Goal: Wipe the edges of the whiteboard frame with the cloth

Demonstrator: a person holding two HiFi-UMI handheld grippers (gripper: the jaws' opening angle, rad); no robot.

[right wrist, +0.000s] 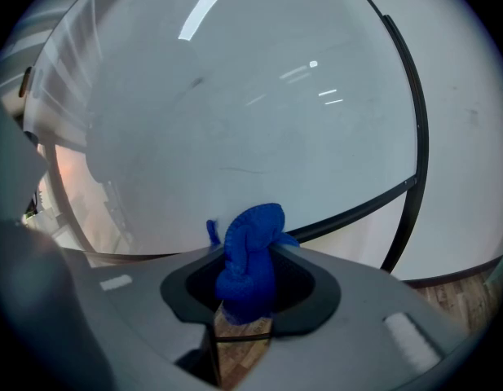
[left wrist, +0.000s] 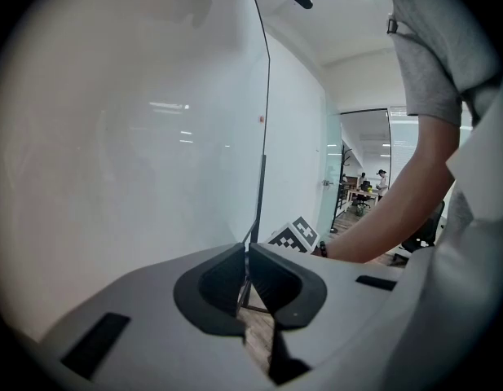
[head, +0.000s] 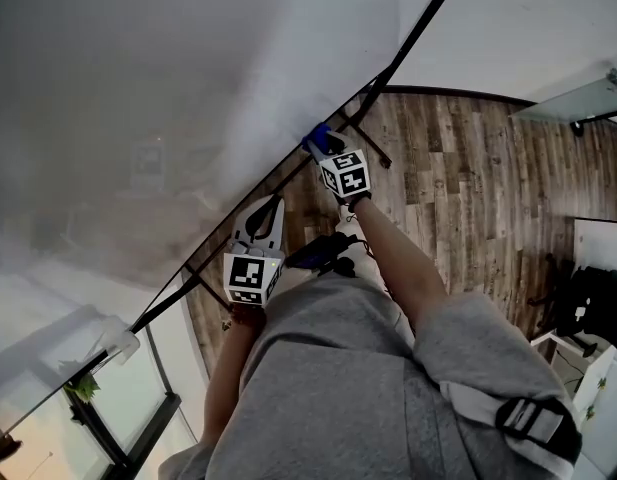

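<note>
Crumpled blue cloth (right wrist: 252, 255) sits clamped in the right gripper (right wrist: 249, 292), pressed against the whiteboard's thin black frame (right wrist: 357, 208). Beside that frame the left gripper (left wrist: 248, 277) hovers, jaws together, empty.

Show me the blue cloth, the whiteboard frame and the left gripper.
blue cloth (right wrist: 249, 259), right gripper view, bunched middle.
whiteboard frame (right wrist: 361, 210), right gripper view, black bottom edge.
left gripper (left wrist: 248, 261), left gripper view, midway between its fingertips.

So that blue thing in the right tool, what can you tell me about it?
It is a bright blue cloth, knitted-looking and soft, bunched into an upright wad. The right tool is shut on its lower part, so the top sticks out. That top seems to rest against the thin dark whiteboard frame, at its lower edge.
</note>
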